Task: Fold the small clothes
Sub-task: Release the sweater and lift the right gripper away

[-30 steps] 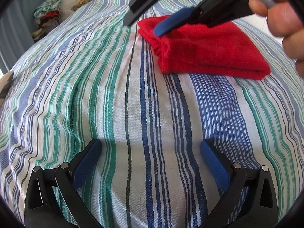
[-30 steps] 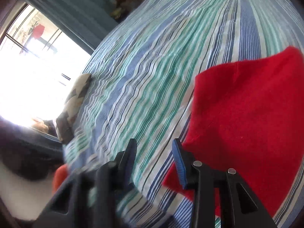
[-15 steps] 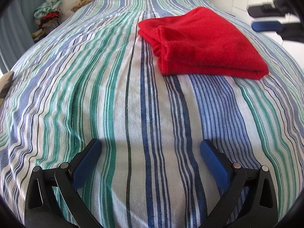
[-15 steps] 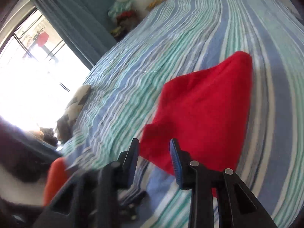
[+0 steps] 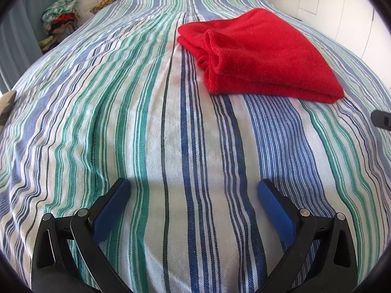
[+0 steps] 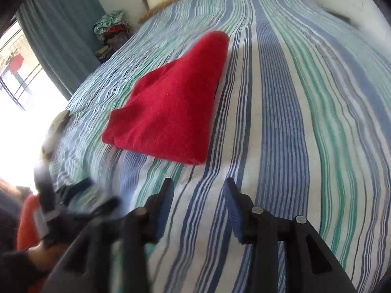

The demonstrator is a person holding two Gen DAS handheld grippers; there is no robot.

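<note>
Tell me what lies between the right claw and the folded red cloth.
Nothing visible. In the right wrist view only bare striped bedspread lies between the right claw and the folded red cloth. The claw is open, holds nothing, and the cloth lies ahead and slightly to its left, apart from it.

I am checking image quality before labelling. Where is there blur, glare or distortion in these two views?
Left wrist view: sharp overall; fisheye bends the striped bedspread into a dome; the red folded cloth is crisp, and the open left gripper casts a soft shadow. Right wrist view: the window is blown out white, the lower left corner is motion-blurred, and the right gripper is slightly soft.
</note>
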